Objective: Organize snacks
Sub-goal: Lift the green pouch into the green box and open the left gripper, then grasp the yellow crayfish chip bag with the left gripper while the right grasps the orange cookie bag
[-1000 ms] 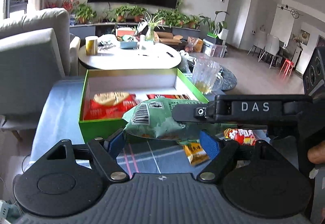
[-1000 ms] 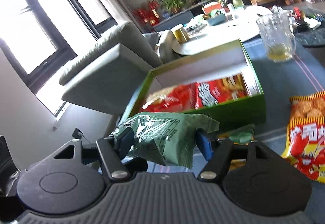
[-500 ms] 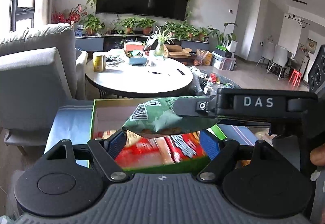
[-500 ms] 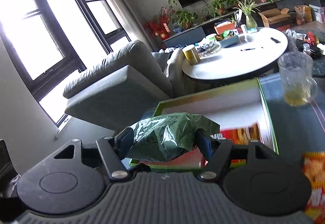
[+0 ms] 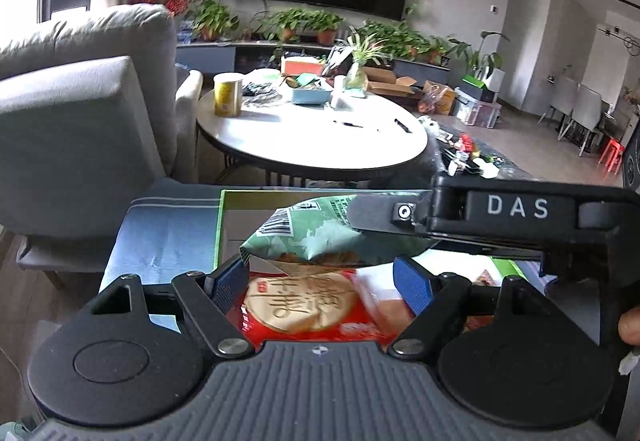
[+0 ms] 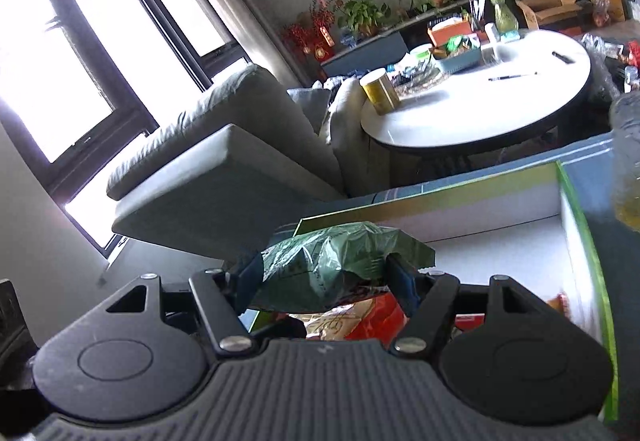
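In the right wrist view, low at centre, the right gripper (image 6: 324, 275) pinches the green snack bag (image 6: 340, 265) between its blue pads, holding it above the near left corner of the green box (image 6: 584, 225). In the left wrist view the left gripper (image 5: 320, 281) stands spread and empty just under the bag, over a red snack pack (image 5: 300, 305) inside the box.

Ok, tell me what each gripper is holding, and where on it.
Right gripper: green snack bag, clamped across its middle. Left gripper: nothing.
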The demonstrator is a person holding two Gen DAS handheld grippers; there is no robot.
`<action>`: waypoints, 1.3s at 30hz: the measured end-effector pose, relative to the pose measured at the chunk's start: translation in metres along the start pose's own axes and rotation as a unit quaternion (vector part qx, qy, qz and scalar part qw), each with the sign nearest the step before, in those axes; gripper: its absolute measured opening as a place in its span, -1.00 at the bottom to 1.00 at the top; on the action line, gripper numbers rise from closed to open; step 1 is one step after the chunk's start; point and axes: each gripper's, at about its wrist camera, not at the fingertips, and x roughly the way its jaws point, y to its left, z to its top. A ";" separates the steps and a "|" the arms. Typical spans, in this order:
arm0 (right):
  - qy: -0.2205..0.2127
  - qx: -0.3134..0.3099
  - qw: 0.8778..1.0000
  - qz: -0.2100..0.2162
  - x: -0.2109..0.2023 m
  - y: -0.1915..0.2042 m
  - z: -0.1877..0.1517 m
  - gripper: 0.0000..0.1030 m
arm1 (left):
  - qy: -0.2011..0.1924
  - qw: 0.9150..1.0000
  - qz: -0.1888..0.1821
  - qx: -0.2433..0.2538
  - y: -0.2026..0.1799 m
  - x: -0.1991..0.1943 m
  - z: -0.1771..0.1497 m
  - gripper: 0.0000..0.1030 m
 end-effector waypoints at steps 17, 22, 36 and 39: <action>-0.010 -0.042 0.994 -0.096 -0.084 -0.040 -0.016 0.36 | 0.005 1.000 -0.006 -0.005 -0.009 -0.036 -0.031 0.48; 0.002 -0.007 0.983 -0.185 -0.108 -0.097 -0.024 0.36 | 0.012 1.000 -0.015 0.007 -0.024 -0.052 -0.046 0.48; 0.014 0.130 0.974 -0.185 -0.150 -0.111 -0.111 0.45 | 0.030 0.998 -0.049 -0.002 -0.051 -0.079 -0.077 0.48; 0.043 0.146 0.980 -0.127 -0.145 -0.094 -0.119 0.44 | 0.037 0.998 -0.052 0.003 -0.054 -0.084 -0.085 0.48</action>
